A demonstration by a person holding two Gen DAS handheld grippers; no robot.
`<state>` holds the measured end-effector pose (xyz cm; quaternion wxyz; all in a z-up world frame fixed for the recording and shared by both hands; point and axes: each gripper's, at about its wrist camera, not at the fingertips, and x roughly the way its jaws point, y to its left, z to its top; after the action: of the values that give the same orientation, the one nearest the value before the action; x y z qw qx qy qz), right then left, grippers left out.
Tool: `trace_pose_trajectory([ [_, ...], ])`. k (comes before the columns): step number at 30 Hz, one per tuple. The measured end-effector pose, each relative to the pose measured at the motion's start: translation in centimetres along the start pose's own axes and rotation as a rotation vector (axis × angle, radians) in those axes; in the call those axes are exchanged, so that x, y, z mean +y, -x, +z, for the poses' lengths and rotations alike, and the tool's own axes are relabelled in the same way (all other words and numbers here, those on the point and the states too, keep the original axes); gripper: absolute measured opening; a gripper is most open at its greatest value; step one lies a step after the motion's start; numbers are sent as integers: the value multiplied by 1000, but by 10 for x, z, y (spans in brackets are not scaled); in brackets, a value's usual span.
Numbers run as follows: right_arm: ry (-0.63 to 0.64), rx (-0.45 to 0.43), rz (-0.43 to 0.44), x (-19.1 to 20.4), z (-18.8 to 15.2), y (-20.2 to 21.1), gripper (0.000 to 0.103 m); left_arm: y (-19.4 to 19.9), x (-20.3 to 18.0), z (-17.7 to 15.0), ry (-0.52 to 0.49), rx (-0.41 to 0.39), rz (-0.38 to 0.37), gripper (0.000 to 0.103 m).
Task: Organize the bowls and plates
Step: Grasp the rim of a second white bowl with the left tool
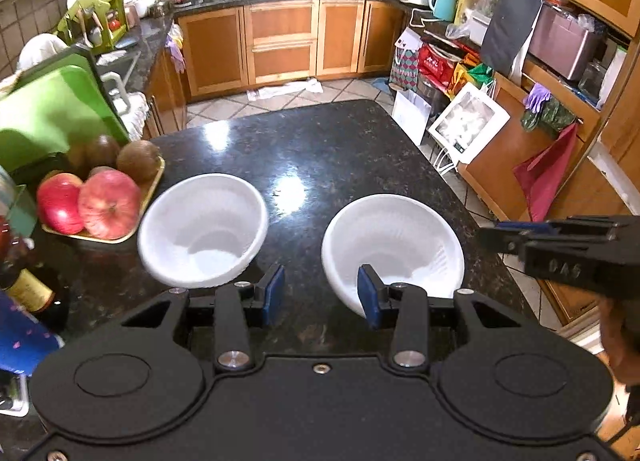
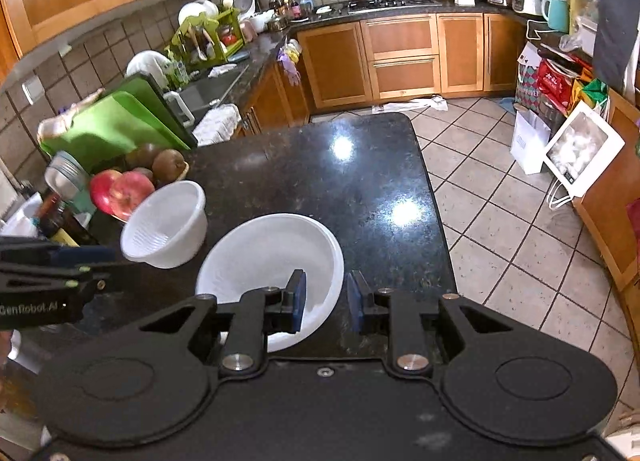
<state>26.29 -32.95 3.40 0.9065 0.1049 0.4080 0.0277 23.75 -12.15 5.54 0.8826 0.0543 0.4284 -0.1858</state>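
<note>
Two white bowls stand on the black granite counter [image 1: 312, 149]. The deeper left bowl [image 1: 204, 229] sits beside the fruit tray; it also shows in the right wrist view [image 2: 166, 225]. The wider right bowl [image 1: 394, 241] also shows in the right wrist view [image 2: 272, 261]. My left gripper [image 1: 322, 295] is open and empty, over the counter between the two bowls. My right gripper [image 2: 324, 301] is open, its left finger over the wide bowl's near rim, its right finger outside the rim. It appears at the right edge of the left wrist view [image 1: 560, 245].
A yellow tray [image 1: 154, 185] with apples [image 1: 106, 205] and kiwis stands left of the deep bowl. Green cutting boards [image 1: 48, 109] and bottles [image 1: 28, 285] crowd the left edge. The counter's right edge drops to the tiled floor [image 2: 500, 221].
</note>
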Motion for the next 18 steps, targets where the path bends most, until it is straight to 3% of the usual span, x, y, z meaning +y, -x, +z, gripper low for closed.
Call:
trace_pose_trajectory([
  [16, 2, 51, 21, -14, 0, -35, 25, -51, -12, 7, 20, 106, 9, 49],
  [18, 8, 57, 16, -14, -2, -37, 23, -54, -12, 7, 27, 109, 1, 45],
])
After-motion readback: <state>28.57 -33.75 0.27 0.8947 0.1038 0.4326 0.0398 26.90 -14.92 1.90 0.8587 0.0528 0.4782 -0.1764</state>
